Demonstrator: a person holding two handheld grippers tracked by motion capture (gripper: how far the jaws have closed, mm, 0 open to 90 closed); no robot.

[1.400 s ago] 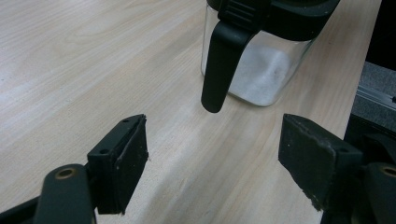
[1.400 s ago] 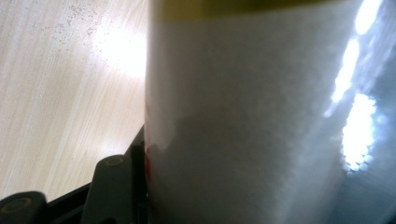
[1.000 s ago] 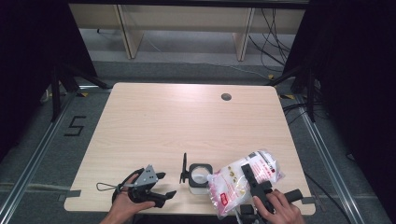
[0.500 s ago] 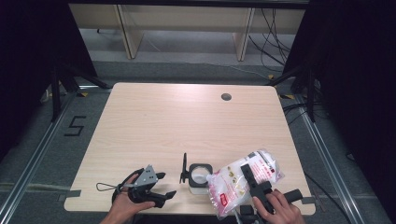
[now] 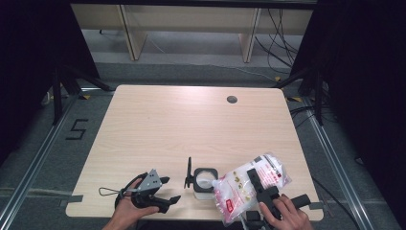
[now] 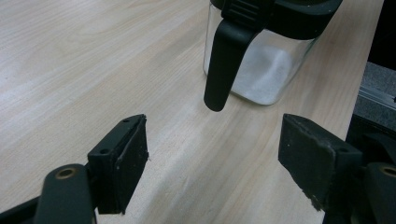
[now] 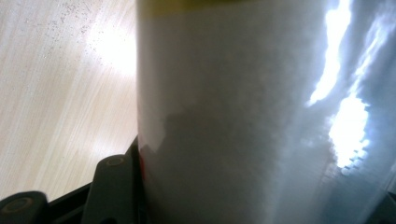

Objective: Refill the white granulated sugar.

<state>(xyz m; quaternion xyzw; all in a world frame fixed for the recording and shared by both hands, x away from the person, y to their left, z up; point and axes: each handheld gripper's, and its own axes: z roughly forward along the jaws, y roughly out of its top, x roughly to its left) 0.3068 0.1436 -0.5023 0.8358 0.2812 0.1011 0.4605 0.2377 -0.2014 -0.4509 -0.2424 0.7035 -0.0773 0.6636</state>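
Gripping a clear plastic bag (image 5: 249, 184) of white grains at the near right edge of the surface (image 5: 191, 124), with the right claw (image 5: 261, 184) clamped across its middle and the person's right hand (image 5: 285, 215) behind it. Tilting the bag with its lower end toward the near edge and its printed upper end lying up and to the right. Pressing close against the bag (image 7: 261, 112) in the right gripper view, one black jaw sitting against its left side.

Resting at the near left, the left claw (image 5: 167, 189) standing wide apart and holding nothing, pointing right toward the jar. Showing bare wood between the two pads (image 6: 123, 163) in the left gripper view.

Standing just left of the bag, a small square glass jar (image 5: 205, 179) with a black rim and a little white powder inside. Hanging down at its left side, a black latch handle (image 6: 224, 60).

Farther off, lying bare, the surface with a round cable hole (image 5: 232, 99) near its far right corner.
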